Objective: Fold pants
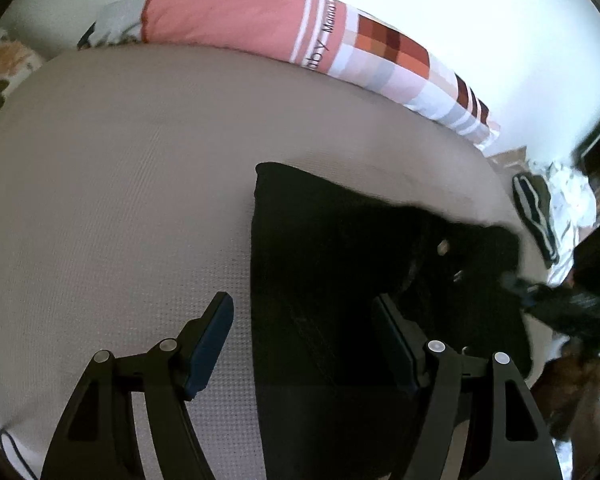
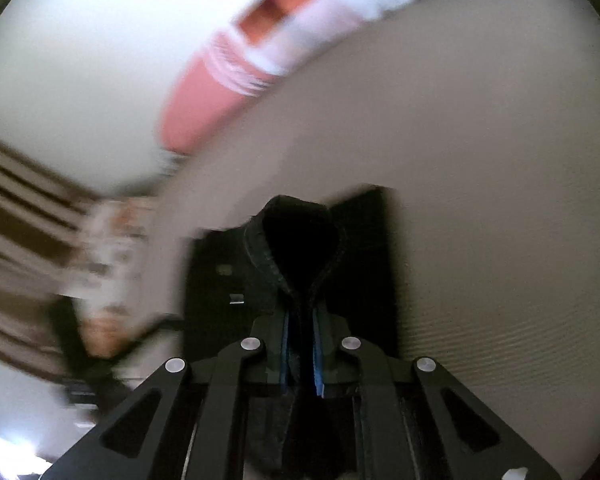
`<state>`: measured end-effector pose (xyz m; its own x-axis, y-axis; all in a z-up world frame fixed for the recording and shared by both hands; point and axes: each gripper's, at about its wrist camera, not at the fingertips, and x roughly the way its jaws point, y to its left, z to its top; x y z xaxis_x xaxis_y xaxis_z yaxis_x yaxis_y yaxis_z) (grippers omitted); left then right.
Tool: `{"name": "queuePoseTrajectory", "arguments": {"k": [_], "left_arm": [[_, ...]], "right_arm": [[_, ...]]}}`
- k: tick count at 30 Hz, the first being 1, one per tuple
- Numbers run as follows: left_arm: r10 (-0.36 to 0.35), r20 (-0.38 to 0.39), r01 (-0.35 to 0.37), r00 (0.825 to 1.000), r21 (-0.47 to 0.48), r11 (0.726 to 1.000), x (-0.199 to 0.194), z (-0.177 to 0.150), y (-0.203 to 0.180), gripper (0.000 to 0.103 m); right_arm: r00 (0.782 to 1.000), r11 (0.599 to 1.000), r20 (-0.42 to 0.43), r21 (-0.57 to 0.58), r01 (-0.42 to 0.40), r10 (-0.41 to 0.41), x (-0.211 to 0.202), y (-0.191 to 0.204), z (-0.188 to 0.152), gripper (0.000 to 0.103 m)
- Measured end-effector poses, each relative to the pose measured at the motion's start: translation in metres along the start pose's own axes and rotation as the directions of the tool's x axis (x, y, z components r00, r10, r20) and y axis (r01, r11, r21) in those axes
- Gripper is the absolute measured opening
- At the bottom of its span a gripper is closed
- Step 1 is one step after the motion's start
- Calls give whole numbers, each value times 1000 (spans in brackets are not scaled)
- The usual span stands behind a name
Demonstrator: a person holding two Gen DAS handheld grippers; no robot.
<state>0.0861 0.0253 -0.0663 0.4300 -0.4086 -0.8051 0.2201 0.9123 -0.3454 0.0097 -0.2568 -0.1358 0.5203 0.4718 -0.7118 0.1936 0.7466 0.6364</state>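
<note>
Black pants [image 1: 340, 264] lie on a beige bed [image 1: 120, 200], with a metal button showing toward the right. My left gripper [image 1: 306, 312] is open and empty, hovering over the pants' left edge; one finger is above the sheet, the other above the cloth. My right gripper [image 2: 300, 344] is shut on a hemmed edge of the black pants [image 2: 300, 232], which loops up between the pads. The rest of the pants lies dark below it on the bed [image 2: 480, 200]. The right wrist view is motion-blurred.
A pink and checkered pillow [image 1: 300, 36] lies along the far bed edge by a white wall; it also shows in the right wrist view [image 2: 236, 68]. Piled clothes [image 1: 556, 216] lie beyond the bed's right side. Brown striped furniture [image 2: 16, 216] shows blurred at left.
</note>
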Motion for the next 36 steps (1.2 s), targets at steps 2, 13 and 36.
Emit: {"name": "queuePoseTrajectory", "arguments": {"k": [2,13,36], "left_arm": [[11,-5,-11,1000,21,1000,6,0,-6,72],[25,-91,-21,995,53,998,30,-23,-9,72],[54,-100,-45,994,92,995,9,-55,-22,72]], "right_arm": [[999,999,23,-40,28,-27,9,-9,-5,9],[996,995,13,-50,90,-90,-22,9,-12,24],[994,988,5,-103,112,-112,-50,27,-67,9]]}}
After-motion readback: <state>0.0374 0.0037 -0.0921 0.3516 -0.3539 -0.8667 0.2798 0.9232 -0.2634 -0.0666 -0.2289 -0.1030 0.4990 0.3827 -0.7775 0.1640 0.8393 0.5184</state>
